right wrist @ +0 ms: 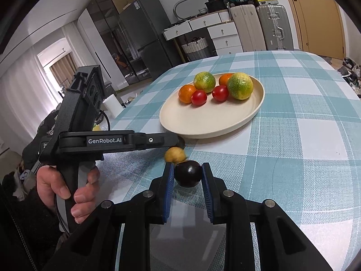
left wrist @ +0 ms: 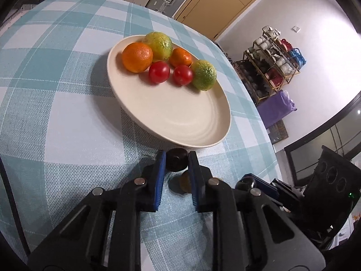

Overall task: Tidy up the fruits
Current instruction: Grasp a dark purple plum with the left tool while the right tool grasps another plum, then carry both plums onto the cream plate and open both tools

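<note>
A cream plate on the checked tablecloth holds two oranges, two green-yellow citrus fruits and two red tomatoes. My left gripper is shut on a dark plum, just short of the plate's near rim. A small yellow-brown fruit lies on the cloth under it. My right gripper has its jaws around a second dark plum that rests on the cloth; a gap shows on the right side.
The left gripper's body and the hand holding it fill the left of the right wrist view. The table's edge runs close to the right of the plate. Shelving, suitcases and a fridge stand beyond the table.
</note>
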Motion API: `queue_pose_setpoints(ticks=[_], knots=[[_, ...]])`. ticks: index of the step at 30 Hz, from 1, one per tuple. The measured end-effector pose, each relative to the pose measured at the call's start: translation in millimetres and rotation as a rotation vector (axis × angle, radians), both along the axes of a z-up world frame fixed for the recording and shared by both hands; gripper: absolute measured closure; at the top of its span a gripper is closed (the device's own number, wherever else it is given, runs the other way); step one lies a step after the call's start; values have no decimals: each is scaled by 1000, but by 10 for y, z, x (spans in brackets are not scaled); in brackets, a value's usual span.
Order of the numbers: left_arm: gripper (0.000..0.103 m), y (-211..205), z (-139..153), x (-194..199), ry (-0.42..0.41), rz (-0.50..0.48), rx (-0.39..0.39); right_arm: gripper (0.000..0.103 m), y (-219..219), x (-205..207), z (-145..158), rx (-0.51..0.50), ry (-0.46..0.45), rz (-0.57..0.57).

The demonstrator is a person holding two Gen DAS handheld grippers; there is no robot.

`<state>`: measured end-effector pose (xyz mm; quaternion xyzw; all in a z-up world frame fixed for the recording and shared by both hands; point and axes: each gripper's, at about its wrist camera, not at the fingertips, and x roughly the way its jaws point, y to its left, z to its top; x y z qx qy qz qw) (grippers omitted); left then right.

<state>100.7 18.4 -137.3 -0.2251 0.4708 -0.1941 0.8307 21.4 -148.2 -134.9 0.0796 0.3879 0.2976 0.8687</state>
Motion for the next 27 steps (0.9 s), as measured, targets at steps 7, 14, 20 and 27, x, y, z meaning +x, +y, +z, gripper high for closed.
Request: queue_pose_setpoints(ticks=[7,14,20,27], knots=[[93,57,22,-58,-15,12,-9,78,16,-3,23,-6,-4,-6],[93,89,3,-59,-9,1,-34,78,43,15,63,-13,-12,-3],[92,31,16,-18,-12,-3,-16,78,88,47,54,-18,-4,5],[73,-1,-24,0,-1,13,2,78,91,48,43,-21,1,4]])
